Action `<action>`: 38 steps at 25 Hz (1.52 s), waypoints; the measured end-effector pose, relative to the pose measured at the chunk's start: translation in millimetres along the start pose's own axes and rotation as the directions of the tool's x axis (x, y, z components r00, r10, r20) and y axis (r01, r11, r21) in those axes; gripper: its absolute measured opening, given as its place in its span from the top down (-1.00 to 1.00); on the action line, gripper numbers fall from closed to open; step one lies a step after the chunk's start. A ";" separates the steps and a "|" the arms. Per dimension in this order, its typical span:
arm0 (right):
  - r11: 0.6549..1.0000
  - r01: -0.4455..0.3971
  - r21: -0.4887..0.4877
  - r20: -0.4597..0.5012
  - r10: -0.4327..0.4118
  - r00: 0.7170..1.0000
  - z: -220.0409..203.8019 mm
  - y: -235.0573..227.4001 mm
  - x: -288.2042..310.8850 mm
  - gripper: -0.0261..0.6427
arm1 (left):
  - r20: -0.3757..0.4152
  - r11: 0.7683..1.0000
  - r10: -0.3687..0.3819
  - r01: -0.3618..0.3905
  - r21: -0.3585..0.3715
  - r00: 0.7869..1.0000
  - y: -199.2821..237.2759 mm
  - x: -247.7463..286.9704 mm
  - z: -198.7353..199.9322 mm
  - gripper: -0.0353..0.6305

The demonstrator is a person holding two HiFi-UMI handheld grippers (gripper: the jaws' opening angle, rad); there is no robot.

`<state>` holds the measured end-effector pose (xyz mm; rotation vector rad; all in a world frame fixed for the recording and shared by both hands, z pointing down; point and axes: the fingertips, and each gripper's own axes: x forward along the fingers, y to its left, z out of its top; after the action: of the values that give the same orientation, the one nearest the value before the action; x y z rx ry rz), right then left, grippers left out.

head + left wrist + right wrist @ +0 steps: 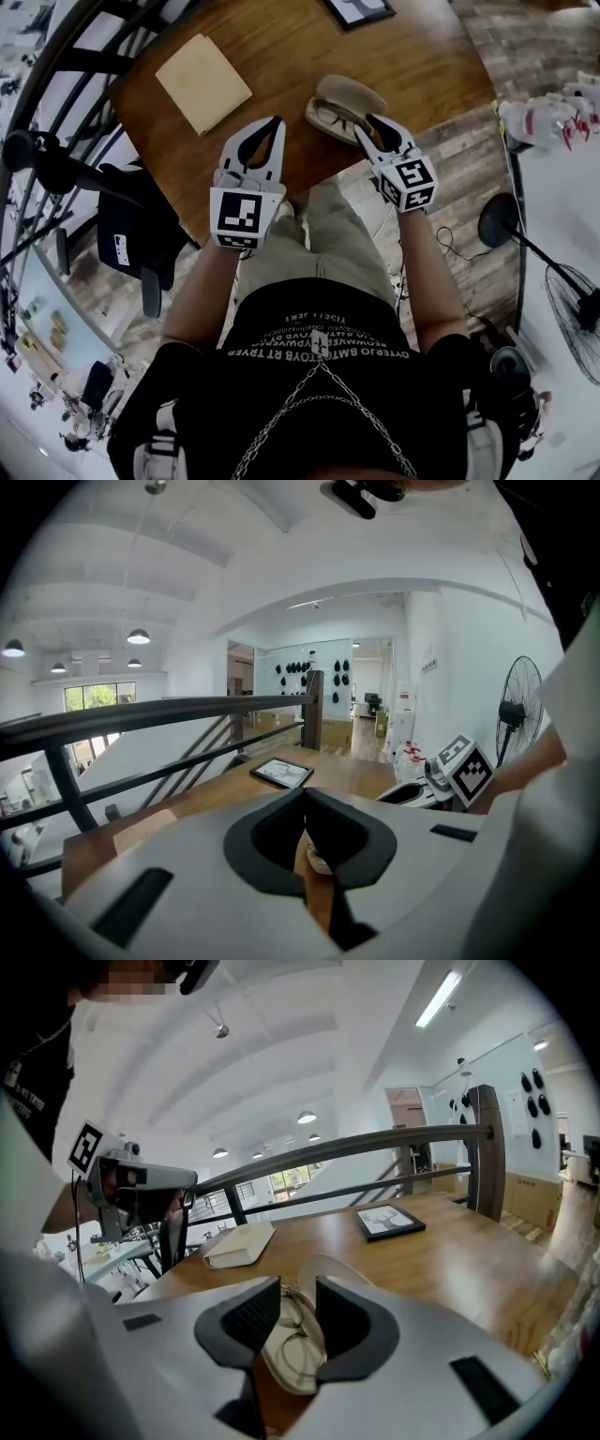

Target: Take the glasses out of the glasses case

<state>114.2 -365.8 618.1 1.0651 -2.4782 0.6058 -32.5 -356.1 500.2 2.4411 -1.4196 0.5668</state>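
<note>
Bare table (281, 56) is lying open ahead of the left gripper (274, 124), between the cream book (203, 82) at ten o'clock and the open glasses case (347, 94) at two o'clock. The right gripper (373, 129), jaws parted, is crowding the case's near side. The picture frame (359, 9) is sitting well apart at one o'clock.

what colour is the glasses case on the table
The glasses case is beige, a pale tan. It shows best in the head view.
</note>
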 end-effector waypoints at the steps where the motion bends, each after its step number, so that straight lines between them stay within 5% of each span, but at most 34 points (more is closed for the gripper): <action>1: 1.000 -0.003 -0.005 -0.012 0.003 1.000 -4.8 -1.8 3.2 0.56 | -0.003 1.000 -0.001 0.001 -0.001 1.000 -1.1 2.0 -1.8 0.82; 17: 0.996 -0.017 -0.089 -0.184 0.001 0.983 -51.6 -20.8 47.2 0.61 | -0.021 0.999 0.001 -0.002 -0.046 1.000 -6.8 22.4 -17.6 0.82; 26: 0.985 -0.005 -0.170 -0.265 -0.041 0.963 -64.2 -23.9 51.0 0.81 | -0.033 0.998 0.002 -0.004 -0.055 0.999 -10.4 12.8 -25.8 0.82; 38: 0.986 0.062 -0.154 -0.188 -0.090 0.978 -31.3 -12.6 24.5 0.82 | 0.014 0.999 0.023 -0.023 -0.039 1.000 4.5 -18.5 -5.8 0.82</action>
<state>113.1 -371.7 659.4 0.9894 -2.2643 0.4708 -45.9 -341.6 497.0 2.4063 -1.4520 0.5230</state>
